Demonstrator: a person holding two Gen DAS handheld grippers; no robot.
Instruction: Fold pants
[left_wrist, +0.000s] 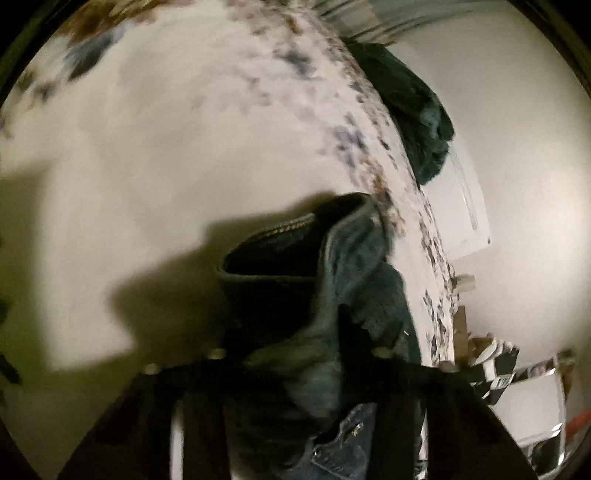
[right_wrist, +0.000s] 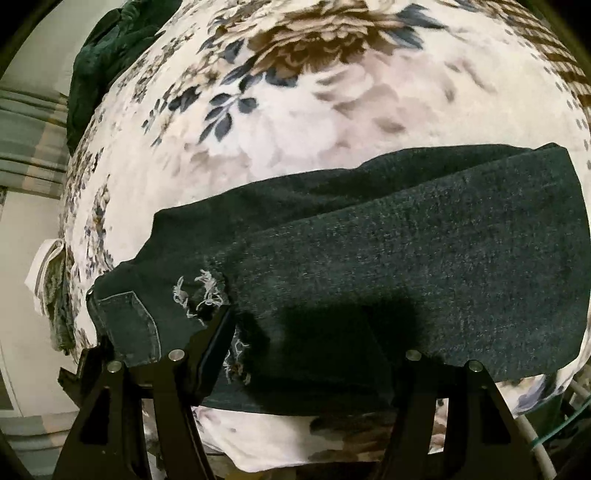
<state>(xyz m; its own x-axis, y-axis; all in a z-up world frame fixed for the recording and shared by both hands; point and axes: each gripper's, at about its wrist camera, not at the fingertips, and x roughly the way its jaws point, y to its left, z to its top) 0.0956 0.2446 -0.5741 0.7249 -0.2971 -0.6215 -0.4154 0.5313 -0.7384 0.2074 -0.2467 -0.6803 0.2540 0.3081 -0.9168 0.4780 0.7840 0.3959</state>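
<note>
In the left wrist view, the left hand-held gripper (left_wrist: 332, 354) is clamped on a bunched fold of the jeans (left_wrist: 354, 266): dark denim fills the gap between its black fingers and rises out of them, with a zipper and an open edge of cloth showing just above. The picture is blurred, so finer detail of the grip is hard to read. The lifted denim throws a broad shadow on the pale bedspread (left_wrist: 147, 147) behind it. Farther off, along the floral edge of the bedspread, a dark green cloth (left_wrist: 410, 110) lies bunched at the side of the bed, with a white wall beyond it.

In the right wrist view, the right hand-held gripper (right_wrist: 295, 369) stands with its fingers well apart, low over the near edge of the jeans (right_wrist: 406, 251). Its left finger (right_wrist: 210, 343) lies against the denim beside a frayed rip (right_wrist: 203, 291); the right finger is in shadow over the cloth, and I cannot tell whether it touches. The jeans lie flat across the bedspread (right_wrist: 295, 110), legs stacked and running to the right, a back pocket (right_wrist: 129, 321) at the near left. Beyond them spreads the large flower print, and at the far left corner the green cloth (right_wrist: 107, 48) sits at the bed's edge.
</note>
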